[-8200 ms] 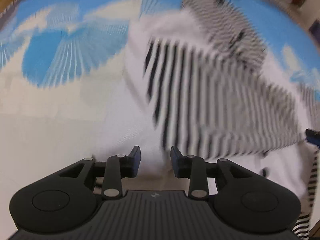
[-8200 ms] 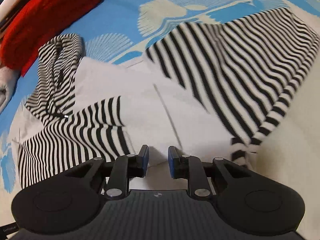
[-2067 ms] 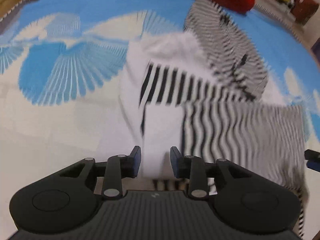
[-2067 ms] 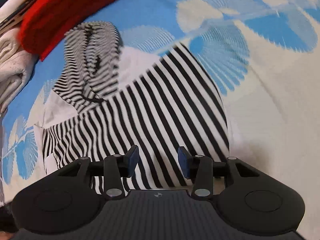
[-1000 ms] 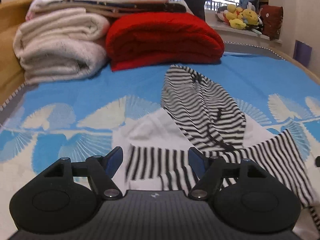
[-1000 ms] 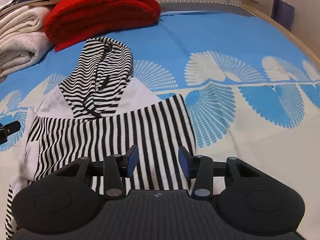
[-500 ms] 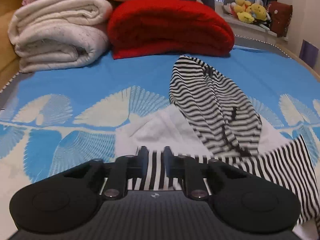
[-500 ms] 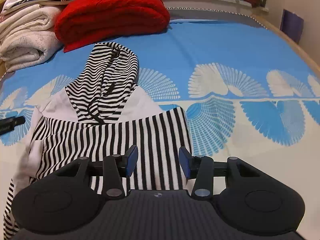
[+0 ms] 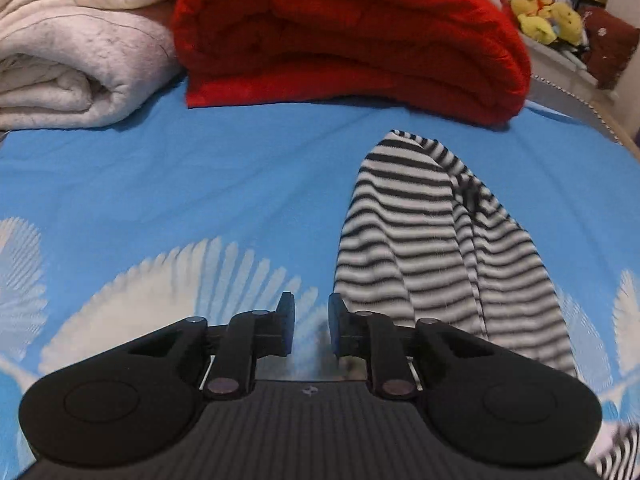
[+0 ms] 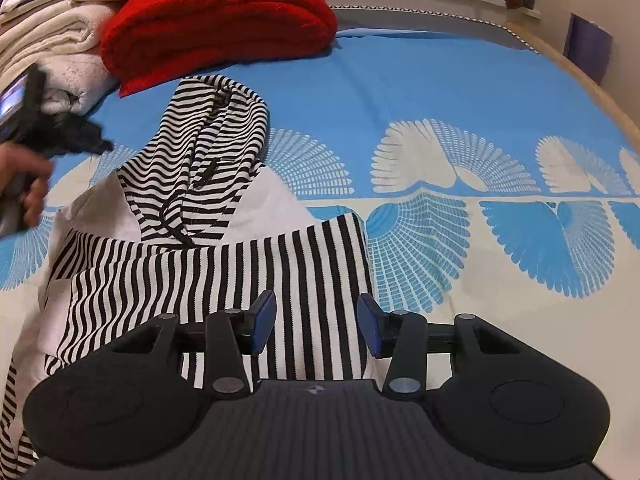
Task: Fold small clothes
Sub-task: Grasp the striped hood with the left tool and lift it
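Note:
A small black-and-white striped hoodie (image 10: 208,264) with a white body lies on the blue patterned bedsheet, both striped sleeves folded across its front. Its striped hood (image 9: 424,248) points toward the red blanket; the hood also shows in the right wrist view (image 10: 208,148). My left gripper (image 9: 309,328) hovers above the sheet just left of the hood, jaws nearly closed with a narrow gap and nothing between them. It appears in the right wrist view (image 10: 86,142), held by a hand. My right gripper (image 10: 316,330) is open and empty above the folded sleeves.
A folded red blanket (image 9: 352,36) and rolled cream blankets (image 9: 68,52) lie at the head of the bed. Yellow plush toys (image 9: 548,12) sit on a ledge at the back right. The bedsheet (image 10: 460,92) stretches to the right of the hoodie.
My left gripper has moved forward and up past the sleeves to beside the hood, jaws still nearly closed. My right gripper has stayed open over the folded sleeves.

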Tool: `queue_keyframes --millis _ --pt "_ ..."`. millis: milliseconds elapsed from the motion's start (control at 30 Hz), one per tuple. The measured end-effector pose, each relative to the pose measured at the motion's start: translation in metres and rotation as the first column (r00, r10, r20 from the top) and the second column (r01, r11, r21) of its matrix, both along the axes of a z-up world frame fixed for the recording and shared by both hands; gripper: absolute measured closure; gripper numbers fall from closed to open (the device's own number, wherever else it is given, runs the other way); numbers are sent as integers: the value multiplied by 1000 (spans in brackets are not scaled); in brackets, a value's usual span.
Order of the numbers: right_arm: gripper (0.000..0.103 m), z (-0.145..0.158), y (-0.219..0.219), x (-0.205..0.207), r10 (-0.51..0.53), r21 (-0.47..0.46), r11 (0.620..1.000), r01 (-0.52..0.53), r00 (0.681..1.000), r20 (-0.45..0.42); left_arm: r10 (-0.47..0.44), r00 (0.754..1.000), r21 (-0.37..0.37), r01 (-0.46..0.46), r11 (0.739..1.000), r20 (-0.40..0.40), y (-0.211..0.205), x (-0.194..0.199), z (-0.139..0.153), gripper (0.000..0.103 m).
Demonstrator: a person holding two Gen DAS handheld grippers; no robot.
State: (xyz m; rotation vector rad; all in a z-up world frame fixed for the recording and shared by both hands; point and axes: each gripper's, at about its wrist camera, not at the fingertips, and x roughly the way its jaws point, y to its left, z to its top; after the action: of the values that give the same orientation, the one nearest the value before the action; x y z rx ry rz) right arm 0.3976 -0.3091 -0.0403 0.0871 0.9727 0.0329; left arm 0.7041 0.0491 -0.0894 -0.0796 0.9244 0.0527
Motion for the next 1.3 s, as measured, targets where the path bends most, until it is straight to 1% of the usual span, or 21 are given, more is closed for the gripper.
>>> queue_keyframes --millis 67,133,200,333,500,567,600,633,667,700,767,833,867,900,1000,1067,1100,1167,1200,1267,1300 --pt "56 -3 1 4 -2 -8 1000 2 1000 -7 6 1000 -20 -6 1000 -1 -6 18 -4 71" --pt "56 -5 1 8 -7 -8 1000 7 1000 -12 5 1000 -47 -5 999 5 -10 39 -9 53" --pt "56 -7 3 11 -10 -10 1000 10 1000 -15 5 1000 -56 -5 998 0 -16 56 -15 49" --pt "56 -10 12 15 19 -20 1000 -20 1000 -20 9 1000 -51 -10 999 -19 -25 81 -27 48" --pt "56 -11 16 20 26 -30 999 -26 1000 -18 11 1000 -41 -11 999 -2 -33 101 -36 48" --pt "56 -13 15 21 20 -31 999 -20 1000 -24 5 1000 -14 -5 1000 1 -37 103 -40 49" --pt "56 -15 14 22 15 -34 999 -15 1000 -26 -1 1000 6 1 1000 4 -39 103 -42 56" --pt "56 -16 14 23 11 -36 999 -12 1000 -29 -10 1000 14 10 1000 8 -41 103 -43 79" --pt "56 -17 14 23 10 -37 999 -12 999 -32 -24 1000 14 23 1000 7 -41 102 -43 93" --pt "56 -17 14 23 13 -38 999 -14 999 -33 -37 999 9 36 999 8 -41 101 -41 102" --pt "56 -17 15 23 18 -42 999 -20 999 -33 -70 997 -10 70 997 42 -42 92 -30 102" --pt "57 -15 13 24 23 -41 999 -24 999 -29 -138 987 -38 142 989 85 -46 72 -12 102" --pt "57 -12 10 25 21 -38 999 -22 999 -25 -185 976 -53 192 980 114 -49 58 0 102" --pt "60 -10 7 25 12 -33 999 -12 1000 -19 -235 961 -67 246 967 145 -51 39 13 102" --pt "69 -2 -8 28 -46 12 999 46 999 -6 -415 884 -47 434 900 214 -59 -42 55 102" --pt "69 3 -18 28 -95 47 994 94 995 5 -525 822 -40 545 838 220 -61 -103 75 102" --pt "69 7 -23 27 -117 65 991 116 993 13 -592 779 -38 611 790 208 -61 -142 84 102" --pt "69 13 -30 24 -156 99 983 152 988 25 -704 694 -48 717 696 154 -59 -215 93 102" --pt "69 16 -34 21 -174 116 979 170 984 28 -759 645 -47 764 644 90 -56 -256 94 102" --pt "69 20 -39 16 -199 143 971 193 980 27 -807 590 -67 804 590 -27 -48 -313 90 100" --pt "69 22 -40 14 -203 155 968 197 979 27 -814 577 -95 808 581 -70 -40 -338 90 97"
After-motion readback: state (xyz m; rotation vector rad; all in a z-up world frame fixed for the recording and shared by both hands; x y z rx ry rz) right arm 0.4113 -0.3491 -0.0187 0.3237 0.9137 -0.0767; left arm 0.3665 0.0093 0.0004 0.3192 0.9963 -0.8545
